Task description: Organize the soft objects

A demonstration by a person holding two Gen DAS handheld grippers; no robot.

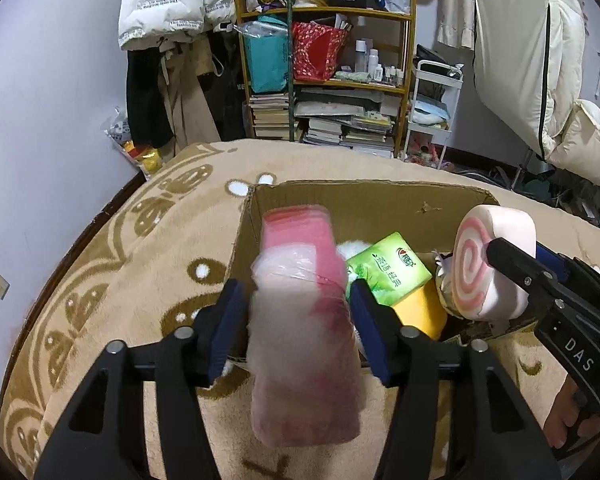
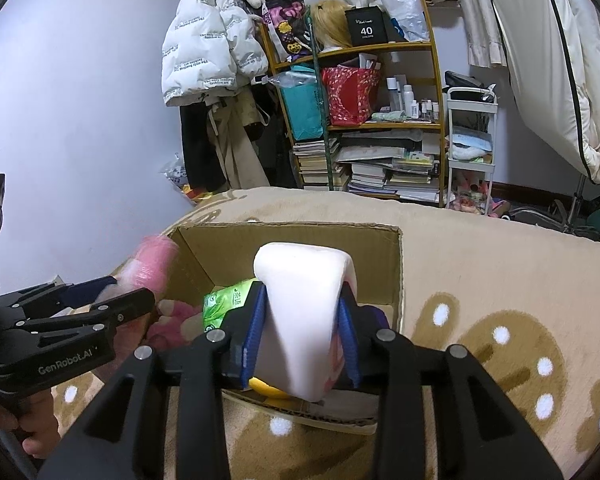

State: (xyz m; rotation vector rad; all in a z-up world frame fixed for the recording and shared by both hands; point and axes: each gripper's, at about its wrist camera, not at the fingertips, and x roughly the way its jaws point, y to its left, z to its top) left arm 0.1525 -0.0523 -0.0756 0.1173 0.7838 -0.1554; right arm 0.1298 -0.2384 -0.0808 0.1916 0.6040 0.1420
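An open cardboard box [image 1: 380, 196] stands on a beige rug [image 1: 100, 280]. My left gripper [image 1: 296, 312] is shut on a blurred pink and white soft pack [image 1: 300, 320], held over the box's near left corner. My right gripper [image 2: 302, 336] is shut on a white foam swirl-roll cushion [image 2: 300, 312], which shows its pink spiral face in the left wrist view [image 1: 488, 264]. It hangs above the box [image 2: 392, 264]. Inside lie a green tissue pack [image 1: 388, 272], a yellow sponge [image 1: 420, 312] and a pink plush [image 2: 176, 320].
A wooden shelf [image 1: 328, 80] full of books and bags stands behind the rug. Jackets [image 1: 168, 0] hang at the left, a white cart [image 1: 432, 108] and pale bedding [image 1: 540, 60] at the right. A bare foot [image 1: 568, 412] is beside the box.
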